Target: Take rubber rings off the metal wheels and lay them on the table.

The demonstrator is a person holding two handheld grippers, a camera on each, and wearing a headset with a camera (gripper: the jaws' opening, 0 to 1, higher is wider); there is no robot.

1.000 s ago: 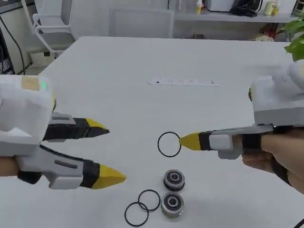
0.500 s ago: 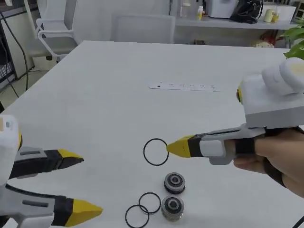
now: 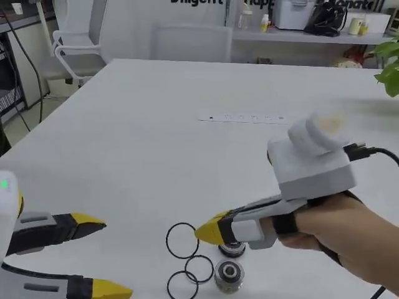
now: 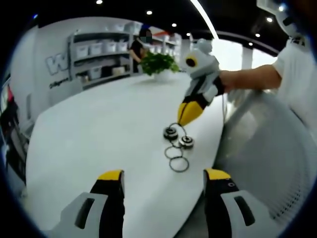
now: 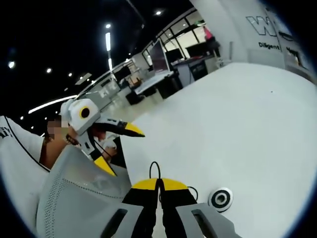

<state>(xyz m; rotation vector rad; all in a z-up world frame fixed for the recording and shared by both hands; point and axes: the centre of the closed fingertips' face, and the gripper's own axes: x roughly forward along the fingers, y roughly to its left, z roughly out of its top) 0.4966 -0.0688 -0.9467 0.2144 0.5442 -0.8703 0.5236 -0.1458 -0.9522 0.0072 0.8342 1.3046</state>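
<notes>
My right gripper (image 3: 198, 232) is shut on a thin black rubber ring (image 3: 167, 240), held low over the white table (image 3: 156, 124) just left of the wheels. Two metal wheels stand near the table's front edge: one (image 3: 232, 250) is partly hidden behind the right gripper's jaws, the other (image 3: 228, 273) sits in front of it. Two more rings (image 3: 186, 269) lie overlapping on the table to the left of the front wheel. My left gripper (image 3: 109, 256) is open at the lower left, holding nothing. In the right gripper view the ring (image 5: 152, 168) rises from the shut tips.
A white power strip (image 3: 242, 117) lies mid-table. Behind the table's far edge is a chair (image 3: 187, 40), and a green plant (image 3: 389, 68) stands at the right. In the left gripper view the wheels (image 4: 171, 133) and loose rings (image 4: 179, 164) sit close to the table's edge.
My right gripper has carried the ring down and left, closer to the wheels and the lying rings. The left gripper has drawn back to the lower left. The head camera has shifted.
</notes>
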